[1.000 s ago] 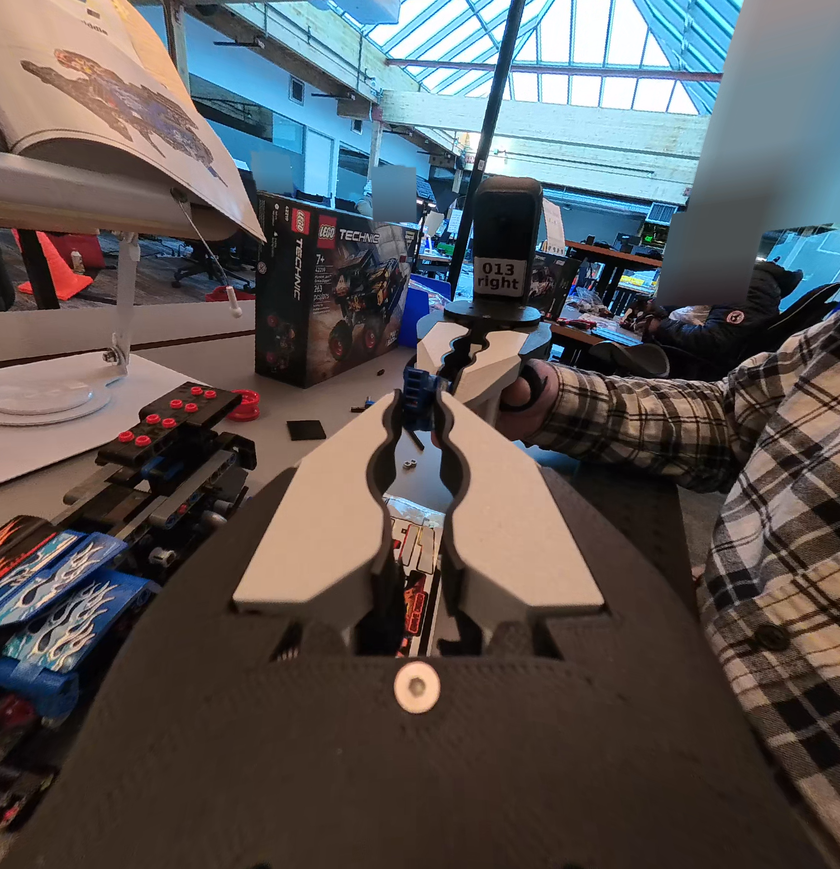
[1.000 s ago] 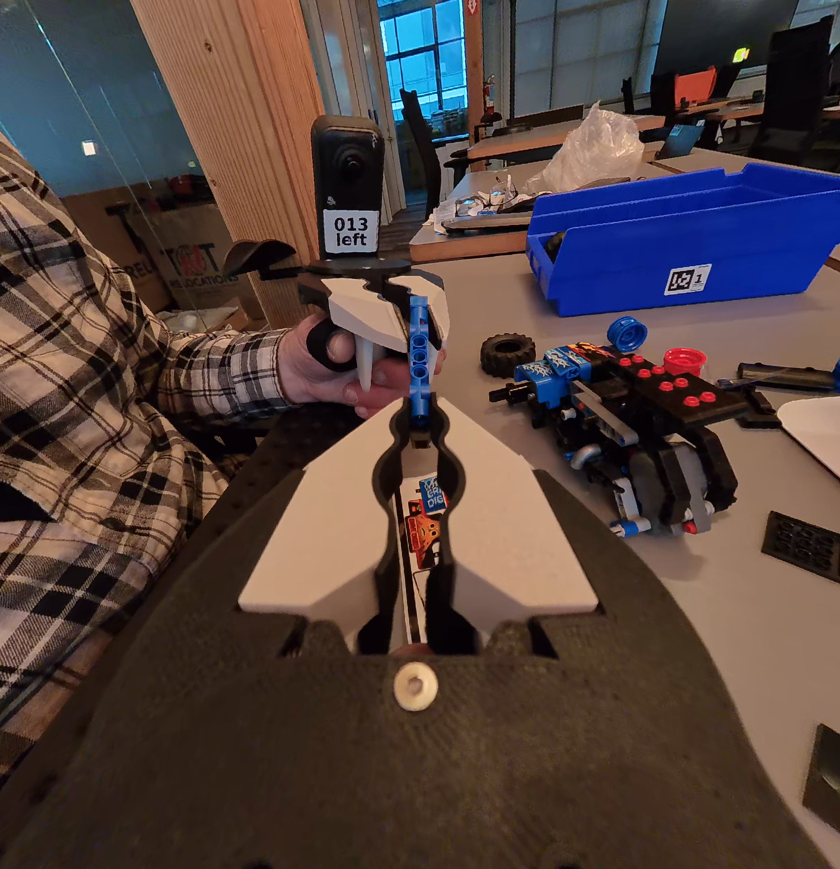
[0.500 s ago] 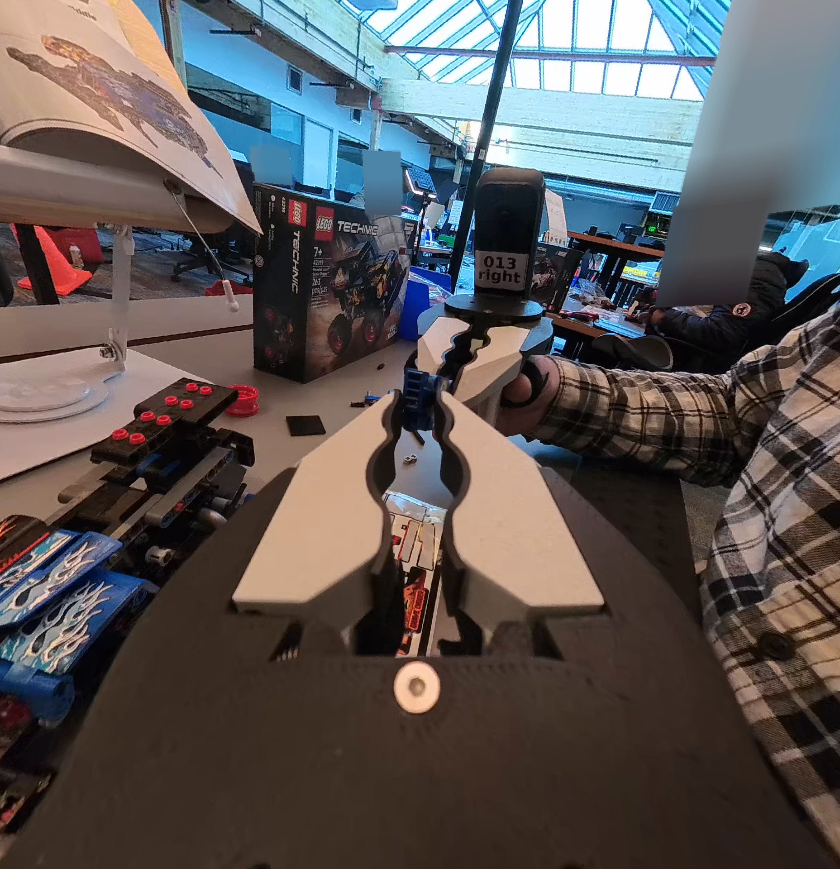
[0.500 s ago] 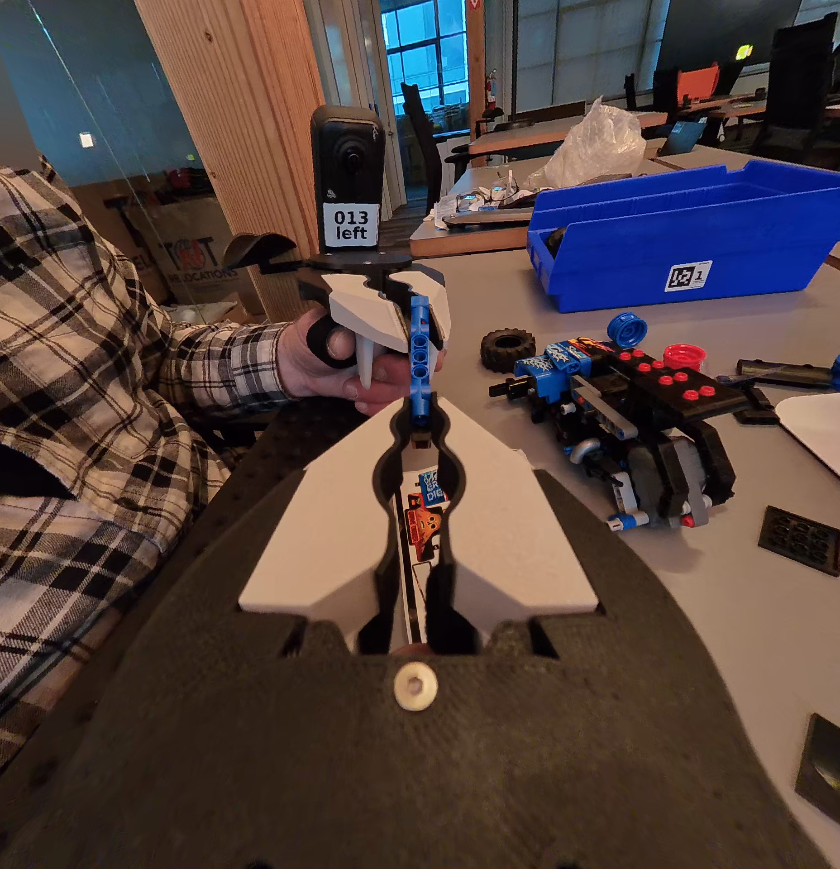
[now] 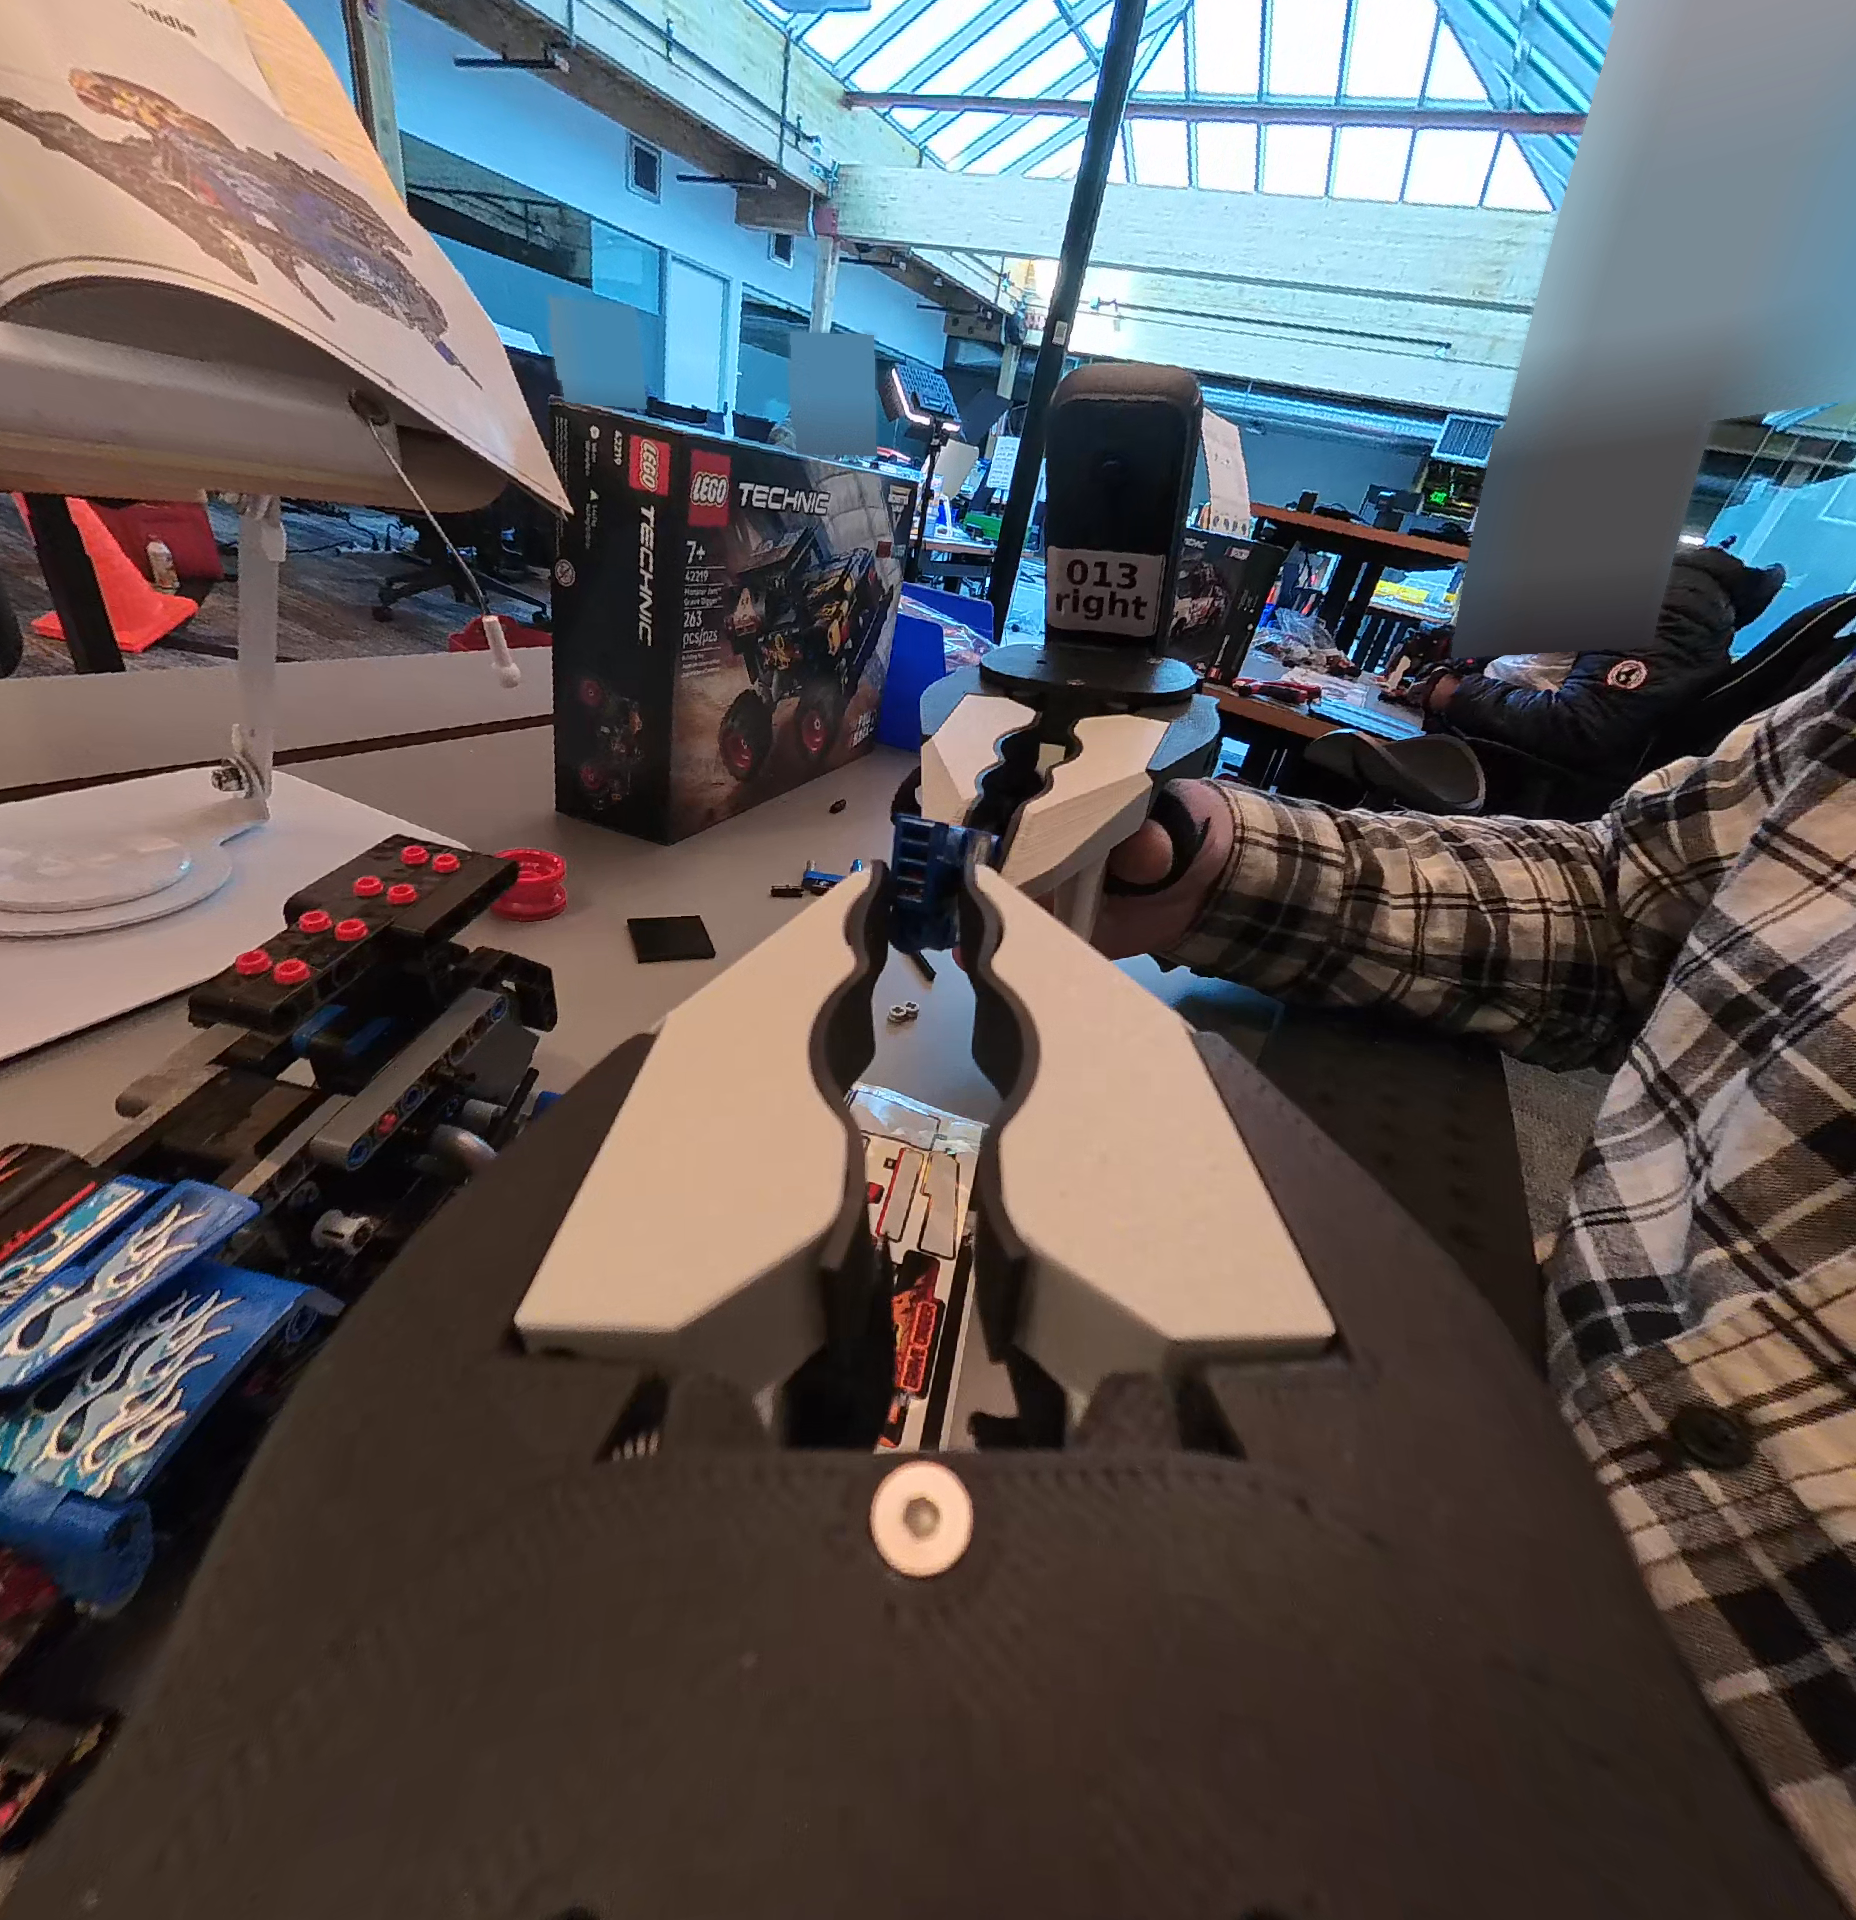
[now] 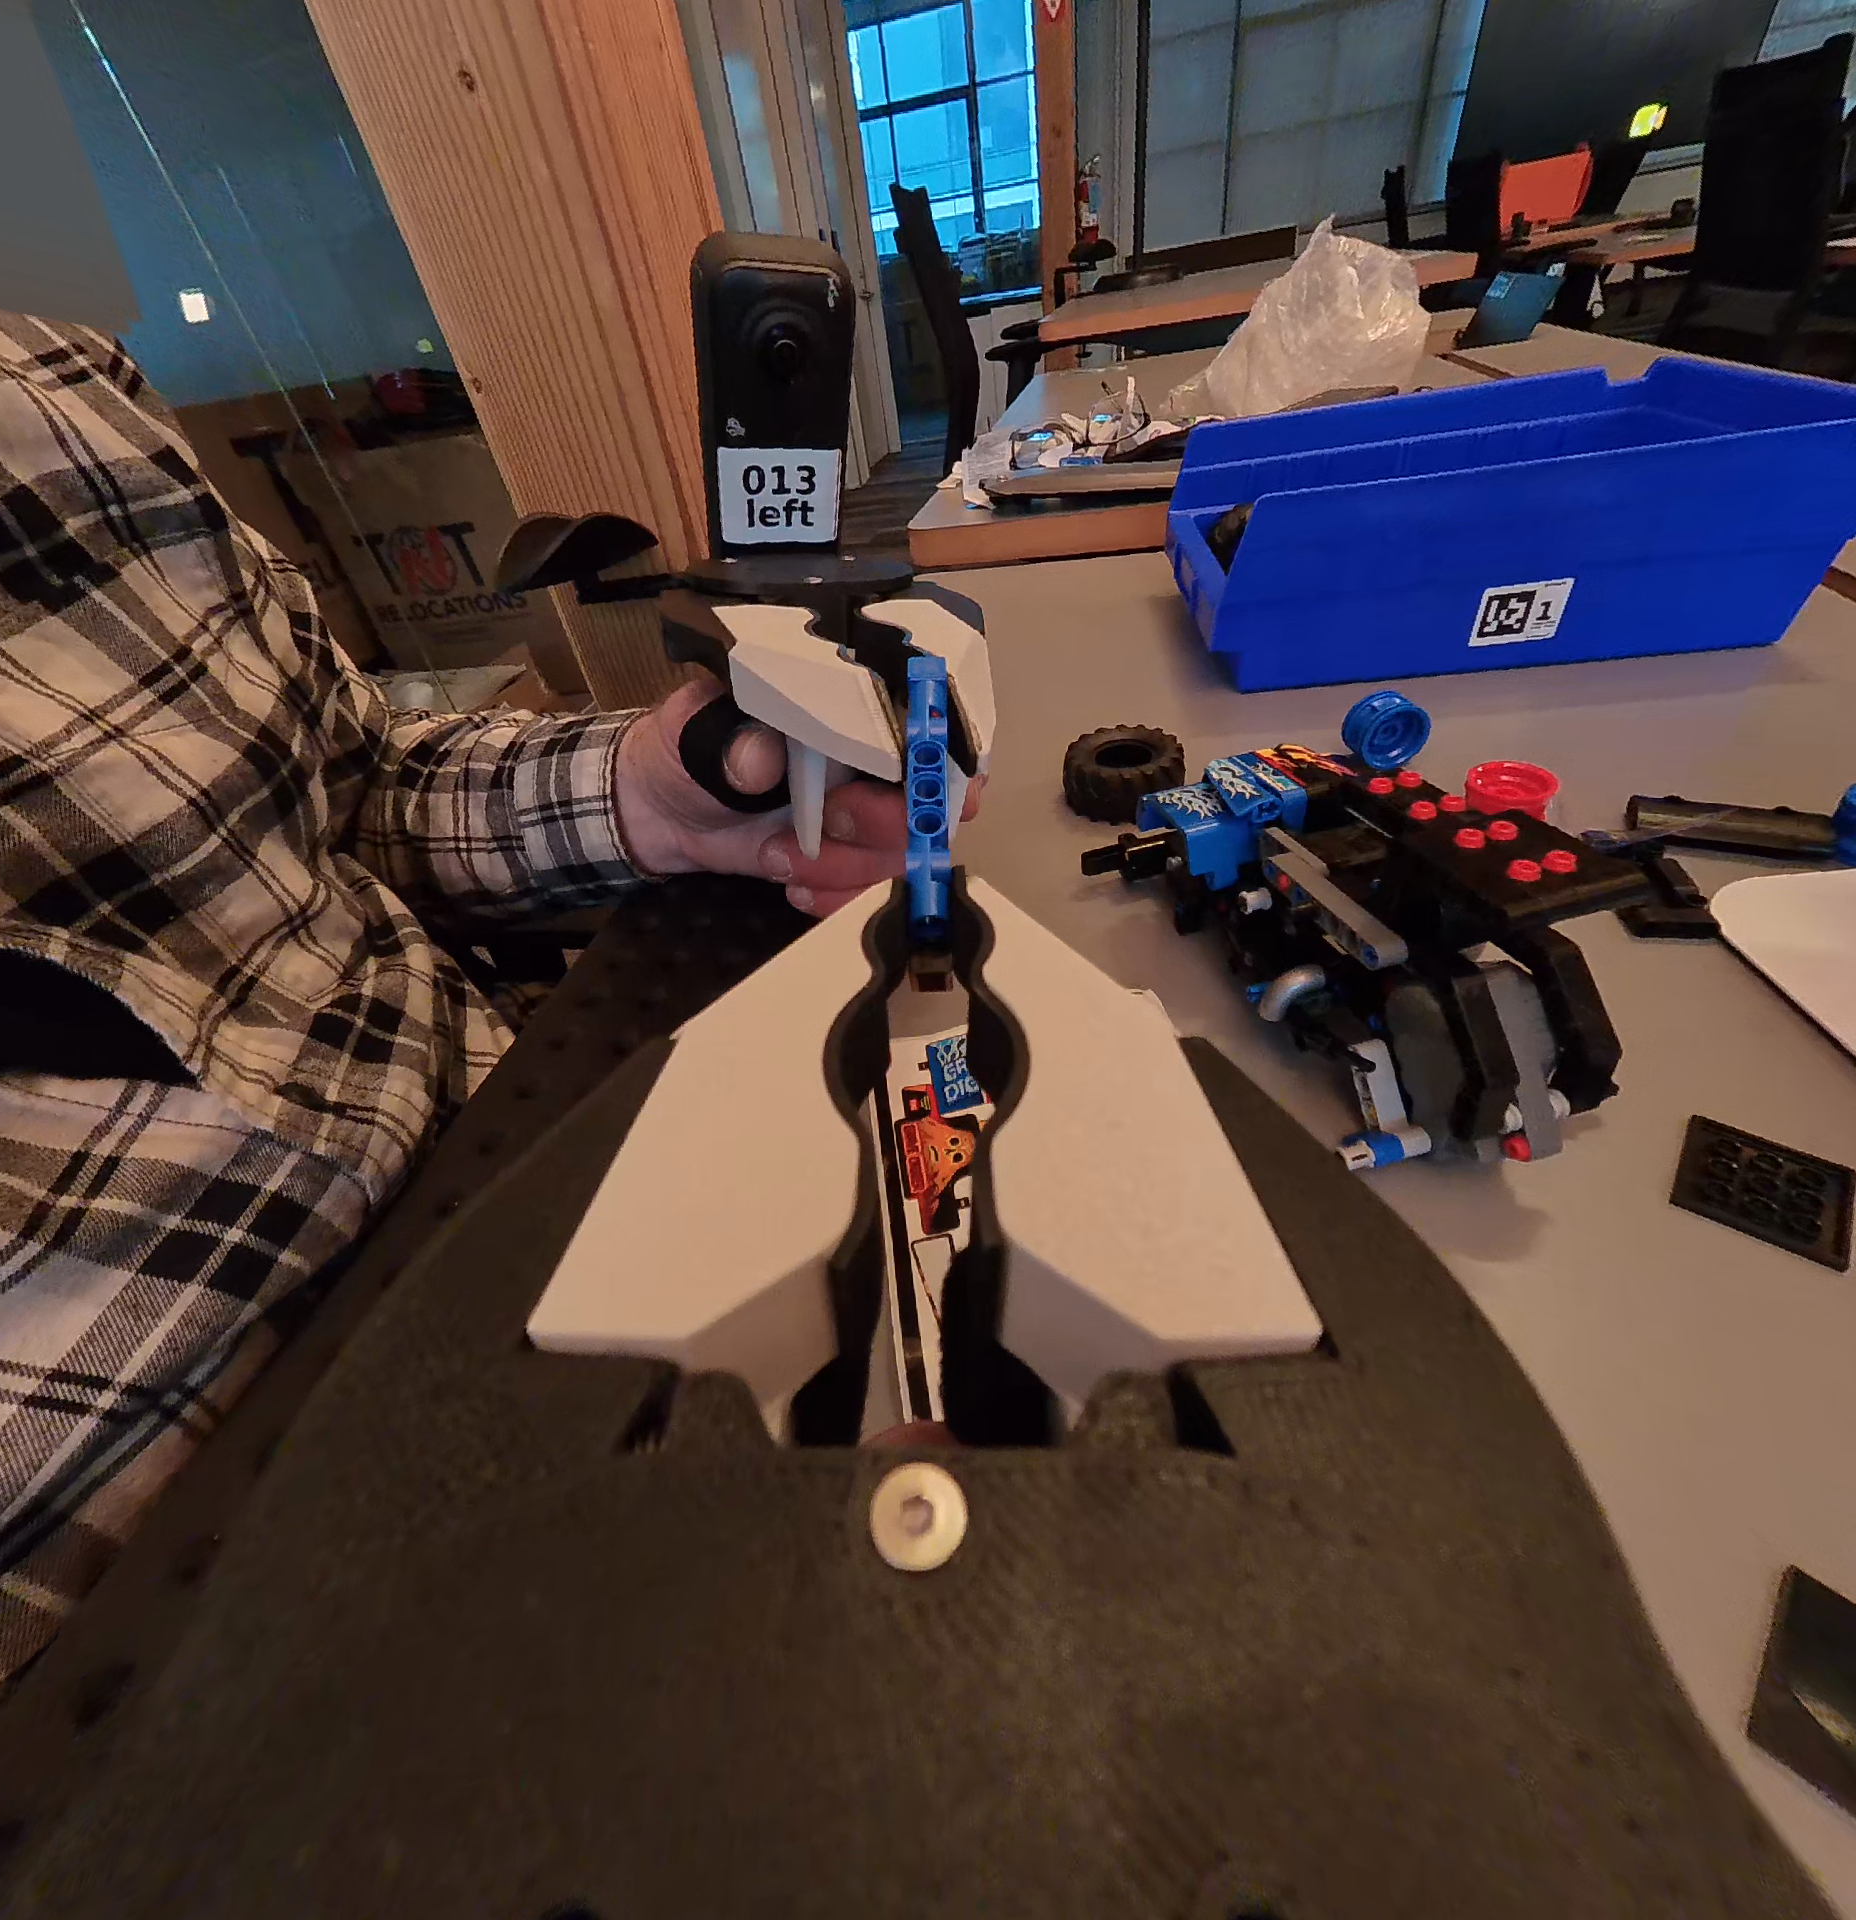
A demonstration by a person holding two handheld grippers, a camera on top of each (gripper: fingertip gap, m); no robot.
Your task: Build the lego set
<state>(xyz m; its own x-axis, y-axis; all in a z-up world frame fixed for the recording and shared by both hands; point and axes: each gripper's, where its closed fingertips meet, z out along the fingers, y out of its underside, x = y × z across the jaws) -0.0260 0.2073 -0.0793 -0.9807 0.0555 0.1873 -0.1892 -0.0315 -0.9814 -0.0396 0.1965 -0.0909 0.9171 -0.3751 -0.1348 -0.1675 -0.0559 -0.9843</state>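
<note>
While both devices face each other above the desk (image 6: 1526,1351), the left hand-held gripper (image 5: 924,904) and the right hand-held gripper (image 6: 929,914) grasp the same blue beam (image 6: 926,790), a perforated Lego piece held upright between them. In the right wrist view, the right hand-held gripper's fingertips (image 6: 971,925) pinch the beam's lower end, and its upper part passes between the white fingers of the left hand-held gripper opposite. In the left wrist view, the beam (image 5: 922,883) appears end-on, clamped at the tips of the left hand-held gripper, directly before the right hand-held gripper (image 5: 1017,821) and the person's hand (image 5: 1152,883) in a plaid sleeve (image 5: 1423,935).

Beneath both devices, visible through the gaps between their fingers, lies a sticker sheet (image 6: 939,1132).

To the right of the right hand-held gripper, on the desk, rests the partly built truck (image 6: 1423,956), black with red studs and blue flame-printed panels. Near its far end lie a black tyre (image 6: 1121,771), a blue wheel rim (image 6: 1386,727) and a red wheel rim (image 6: 1511,788). Beyond these stands a blue bin (image 6: 1526,540). A black grille tile (image 6: 1763,1190) lies just past the truck's near end.

To the left of the left hand-held gripper, the same truck (image 5: 311,1029) lies on the desk; farther ahead stands the set's box (image 5: 716,644), and an open instruction booklet (image 5: 207,239) rests on a stand above.
</note>
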